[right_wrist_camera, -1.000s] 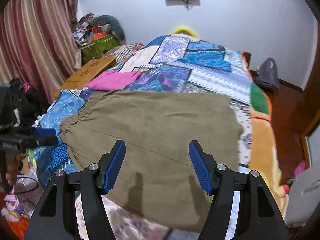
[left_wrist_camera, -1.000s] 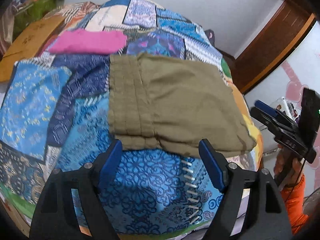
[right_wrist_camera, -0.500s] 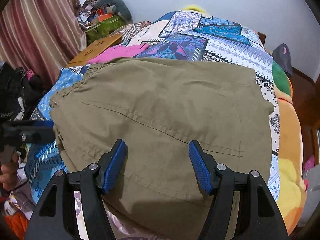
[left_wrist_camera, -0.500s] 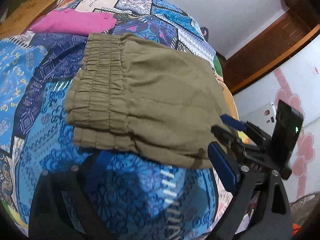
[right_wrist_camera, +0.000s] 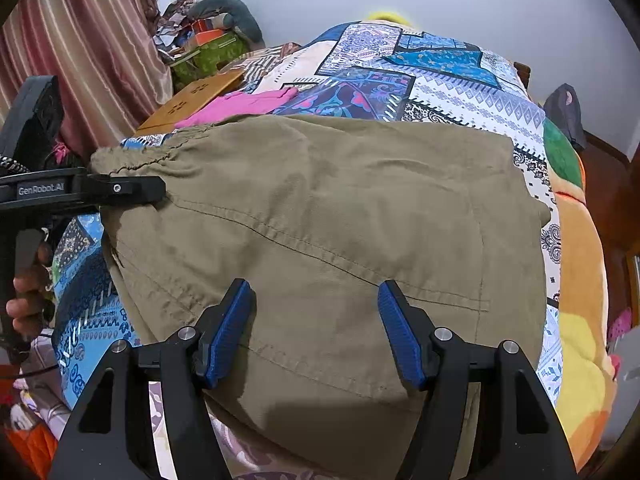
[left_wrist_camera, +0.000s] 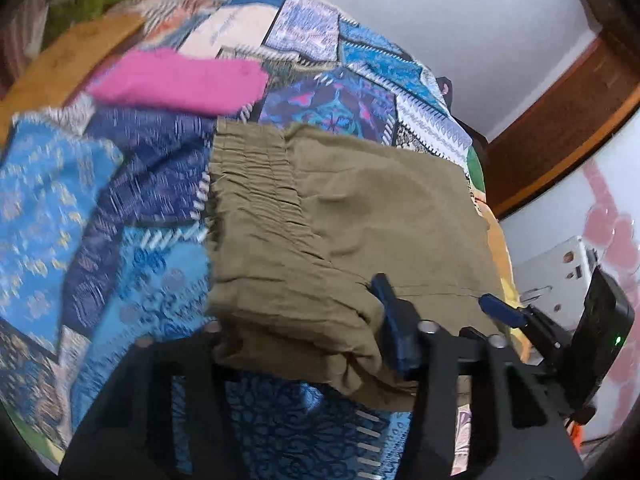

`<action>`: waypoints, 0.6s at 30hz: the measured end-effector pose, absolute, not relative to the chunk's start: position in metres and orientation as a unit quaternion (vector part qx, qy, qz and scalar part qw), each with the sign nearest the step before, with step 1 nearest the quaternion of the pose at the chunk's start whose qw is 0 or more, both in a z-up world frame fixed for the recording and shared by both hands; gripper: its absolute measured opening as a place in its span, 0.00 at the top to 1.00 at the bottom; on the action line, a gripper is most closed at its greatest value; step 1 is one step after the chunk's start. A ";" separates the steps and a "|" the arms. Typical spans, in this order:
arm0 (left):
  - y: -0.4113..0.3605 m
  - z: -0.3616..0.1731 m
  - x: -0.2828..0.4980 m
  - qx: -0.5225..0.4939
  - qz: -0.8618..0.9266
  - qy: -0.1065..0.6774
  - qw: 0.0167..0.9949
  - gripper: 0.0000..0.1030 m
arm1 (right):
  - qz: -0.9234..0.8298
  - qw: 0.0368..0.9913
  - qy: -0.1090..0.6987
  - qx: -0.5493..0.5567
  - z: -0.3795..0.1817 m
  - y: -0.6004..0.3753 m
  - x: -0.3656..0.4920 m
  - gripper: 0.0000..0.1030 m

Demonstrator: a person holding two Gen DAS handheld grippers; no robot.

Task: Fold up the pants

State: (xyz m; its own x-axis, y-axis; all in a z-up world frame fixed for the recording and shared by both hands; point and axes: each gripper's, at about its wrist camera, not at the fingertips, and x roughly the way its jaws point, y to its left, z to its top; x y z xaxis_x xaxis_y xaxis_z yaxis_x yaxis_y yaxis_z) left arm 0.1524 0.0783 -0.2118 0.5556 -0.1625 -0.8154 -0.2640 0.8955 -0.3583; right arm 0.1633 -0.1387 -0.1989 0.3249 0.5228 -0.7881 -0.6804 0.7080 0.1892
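Folded olive-green pants (left_wrist_camera: pixel 360 216) lie on the patchwork bed cover, elastic waistband to the left; they also show in the right wrist view (right_wrist_camera: pixel 340 220). My left gripper (left_wrist_camera: pixel 300 340) is open with the pants' near edge between its jaws; the cloth covers the left finger and the right blue pad (left_wrist_camera: pixel 394 336) lies against the fold. In the right wrist view it (right_wrist_camera: pixel 160 190) reaches in at the waistband corner. My right gripper (right_wrist_camera: pixel 314 330) is open, its blue pads just over the pants' near part. It also shows in the left wrist view (left_wrist_camera: pixel 504 314).
A pink folded garment (left_wrist_camera: pixel 180 80) lies beyond the pants on the patchwork cover (left_wrist_camera: pixel 80 200). A wooden board (right_wrist_camera: pixel 192 100) and a clutter pile (right_wrist_camera: pixel 204 40) are at the far left by a curtain (right_wrist_camera: pixel 80 60). The bed edge drops at the right.
Both grippers have moved forward onto the pants. The left one went from in front of the near edge to having the edge between its jaws. The right came lower over the cloth.
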 end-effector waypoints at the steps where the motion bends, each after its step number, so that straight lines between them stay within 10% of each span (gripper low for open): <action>1: 0.077 -0.208 0.152 -0.215 0.028 0.466 0.858 0.59 | 0.372 0.808 0.449 -0.089 -0.198 -0.138 0.164 0.39; 18: 0.054 -0.109 0.105 0.043 0.101 0.310 0.945 0.71 | 0.384 0.797 0.450 -0.125 -0.194 -0.069 0.175 0.39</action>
State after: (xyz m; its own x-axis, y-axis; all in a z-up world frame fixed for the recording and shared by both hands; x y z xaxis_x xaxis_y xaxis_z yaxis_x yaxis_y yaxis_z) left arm 0.1050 0.0536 -0.1087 0.7882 0.2163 -0.5762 -0.1635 0.9762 0.1427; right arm 0.1748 -0.0691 -0.1944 0.3004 0.4986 -0.8131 -0.7242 0.6740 0.1458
